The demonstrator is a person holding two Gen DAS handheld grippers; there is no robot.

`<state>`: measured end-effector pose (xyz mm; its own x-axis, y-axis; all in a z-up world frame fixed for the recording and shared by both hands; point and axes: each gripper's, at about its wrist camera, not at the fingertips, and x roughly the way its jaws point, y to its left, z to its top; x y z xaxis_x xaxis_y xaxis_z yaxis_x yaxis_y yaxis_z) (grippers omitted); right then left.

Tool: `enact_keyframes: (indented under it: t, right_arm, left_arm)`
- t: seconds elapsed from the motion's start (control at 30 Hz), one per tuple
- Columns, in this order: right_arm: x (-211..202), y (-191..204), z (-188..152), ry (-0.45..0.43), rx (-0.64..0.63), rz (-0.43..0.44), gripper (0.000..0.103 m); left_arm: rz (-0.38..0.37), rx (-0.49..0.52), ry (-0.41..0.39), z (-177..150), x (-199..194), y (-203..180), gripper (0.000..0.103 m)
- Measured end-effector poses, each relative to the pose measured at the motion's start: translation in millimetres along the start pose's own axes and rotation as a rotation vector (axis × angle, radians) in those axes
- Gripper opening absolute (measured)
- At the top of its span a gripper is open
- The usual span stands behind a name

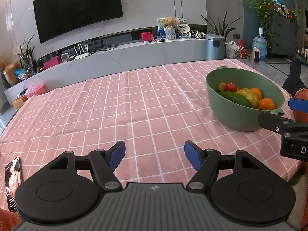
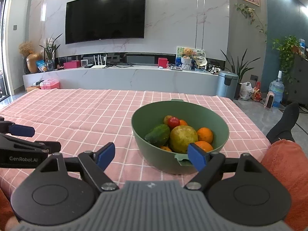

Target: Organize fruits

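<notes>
Nearest in the left wrist view, the left gripper (image 1: 154, 155) hangs over bare pink checked tablecloth (image 1: 115, 105), its blue-padded fingers spread wide with nothing between them. Only this view shows a smartphone (image 1: 13, 182) with a lit screen lying at the cloth's near left edge. The right gripper (image 2: 151, 155) is likewise spread wide and empty; its right fingertip sits in front of the near rim tab of the green bowl (image 2: 154, 154), though contact cannot be judged.

The bowl stands on the right part of the table and holds the produce: a dark green cucumber (image 2: 158, 135), a large yellow-green round fruit (image 2: 182, 138), several oranges (image 2: 205, 134), a red tomato (image 2: 173, 122) and a small yellowish fruit behind it. The left view shows the same heap from the side.

Beyond the table, both views show a marble TV bench, a wall-mounted television (image 2: 105, 16) and a grey pedal bin (image 2: 226, 84).
</notes>
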<state>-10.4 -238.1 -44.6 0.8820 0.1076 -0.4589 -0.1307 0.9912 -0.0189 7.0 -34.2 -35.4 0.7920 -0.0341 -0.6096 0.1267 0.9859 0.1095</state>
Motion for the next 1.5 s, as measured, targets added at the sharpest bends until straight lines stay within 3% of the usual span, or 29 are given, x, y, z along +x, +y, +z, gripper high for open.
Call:
enact_keyframes:
  t: [1.5]
  right_arm:
    - [-0.2,6.9,-5.9,-0.005,-0.041,0.051,0.081]
  left_arm:
    - [0.015,-0.017,-0.004,6.4,-7.0,8.9,0.083]
